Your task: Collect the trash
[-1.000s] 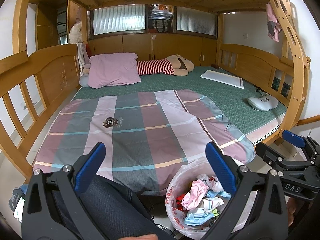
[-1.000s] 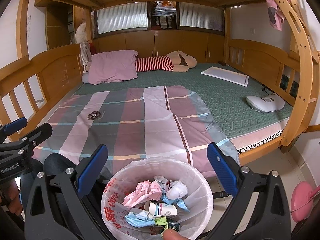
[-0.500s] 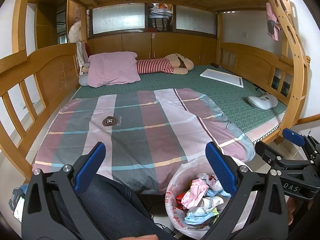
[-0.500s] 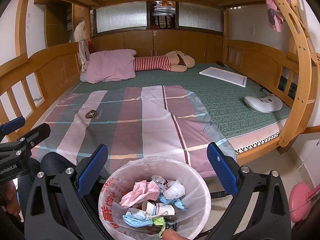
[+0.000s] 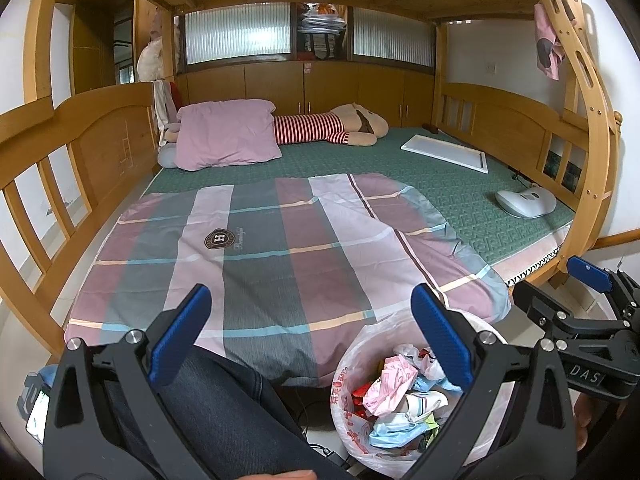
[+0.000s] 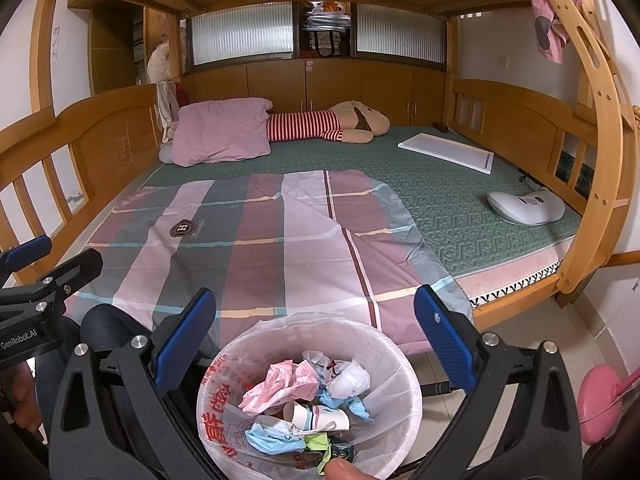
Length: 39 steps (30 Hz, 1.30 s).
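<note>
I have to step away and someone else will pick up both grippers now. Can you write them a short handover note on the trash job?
Left gripper: open, holding nothing, above the checked quilt.
Right gripper: open, holding nothing, over the lined trash bin.
The bin sits on the floor at the foot of the bed and holds crumpled pink paper, a paper cup and a blue mask.
Done: that trash is in the bin.
Left: no loose trash shows on the bed; check elsewhere.
</note>
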Each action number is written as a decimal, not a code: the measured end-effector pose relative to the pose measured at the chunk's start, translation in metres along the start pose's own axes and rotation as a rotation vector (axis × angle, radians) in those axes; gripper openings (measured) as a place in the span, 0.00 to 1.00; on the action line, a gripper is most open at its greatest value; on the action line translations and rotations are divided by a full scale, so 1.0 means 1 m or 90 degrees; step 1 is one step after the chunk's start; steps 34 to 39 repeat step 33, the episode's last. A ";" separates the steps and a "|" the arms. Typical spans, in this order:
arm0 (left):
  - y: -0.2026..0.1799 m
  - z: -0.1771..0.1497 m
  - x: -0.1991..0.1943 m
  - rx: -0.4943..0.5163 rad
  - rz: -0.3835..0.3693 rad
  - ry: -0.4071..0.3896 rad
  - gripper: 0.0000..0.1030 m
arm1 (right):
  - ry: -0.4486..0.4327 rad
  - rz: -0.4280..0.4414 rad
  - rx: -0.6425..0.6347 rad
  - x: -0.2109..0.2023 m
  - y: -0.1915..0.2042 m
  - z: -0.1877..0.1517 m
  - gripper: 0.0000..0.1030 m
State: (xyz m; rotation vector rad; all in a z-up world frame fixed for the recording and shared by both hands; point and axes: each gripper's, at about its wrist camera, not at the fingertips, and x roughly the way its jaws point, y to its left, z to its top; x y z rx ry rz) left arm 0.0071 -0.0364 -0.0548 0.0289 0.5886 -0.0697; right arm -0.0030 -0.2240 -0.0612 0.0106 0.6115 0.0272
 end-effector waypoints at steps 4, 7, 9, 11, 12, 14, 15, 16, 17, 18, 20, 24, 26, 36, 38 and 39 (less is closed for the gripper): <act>0.000 0.000 0.000 0.000 0.000 0.000 0.97 | 0.002 0.001 0.003 0.000 0.000 -0.001 0.94; 0.001 0.000 0.001 0.000 -0.001 0.001 0.97 | 0.005 0.000 0.003 0.002 -0.001 -0.002 0.95; 0.000 0.000 0.001 0.000 -0.001 0.002 0.97 | 0.006 0.001 0.004 0.002 -0.001 -0.002 0.94; 0.001 -0.001 0.001 -0.001 -0.002 0.003 0.97 | 0.006 0.001 0.004 0.002 -0.002 -0.002 0.95; 0.001 -0.001 0.001 -0.001 -0.003 0.003 0.97 | 0.006 0.000 0.003 0.002 -0.002 -0.002 0.95; 0.001 -0.002 0.001 0.000 -0.004 0.005 0.97 | 0.007 0.001 0.004 0.002 -0.002 -0.002 0.95; 0.002 -0.003 0.002 0.000 -0.006 0.006 0.97 | 0.007 0.000 0.004 0.002 -0.001 -0.002 0.95; 0.002 -0.003 0.003 0.000 -0.007 0.008 0.97 | 0.008 0.000 0.004 0.003 -0.002 -0.002 0.95; 0.002 -0.003 0.003 0.000 -0.009 0.009 0.97 | 0.009 -0.001 0.004 0.003 -0.002 -0.002 0.95; 0.002 -0.004 0.003 0.000 -0.009 0.010 0.97 | 0.010 -0.001 0.005 0.003 -0.002 -0.003 0.95; 0.002 -0.004 0.004 0.000 -0.009 0.009 0.97 | 0.012 0.000 0.005 0.005 -0.001 -0.002 0.95; 0.003 -0.003 0.004 0.003 -0.014 0.007 0.97 | 0.013 0.000 0.007 0.006 -0.001 -0.002 0.95; 0.002 -0.004 0.004 0.005 -0.012 0.008 0.97 | 0.015 0.000 0.010 0.006 -0.002 -0.003 0.95; 0.006 -0.005 0.017 0.009 0.020 0.020 0.97 | 0.014 -0.005 0.023 0.011 -0.005 -0.003 0.95; 0.006 -0.005 0.017 0.009 0.020 0.020 0.97 | 0.014 -0.005 0.023 0.011 -0.005 -0.003 0.95; 0.006 -0.005 0.017 0.009 0.020 0.020 0.97 | 0.014 -0.005 0.023 0.011 -0.005 -0.003 0.95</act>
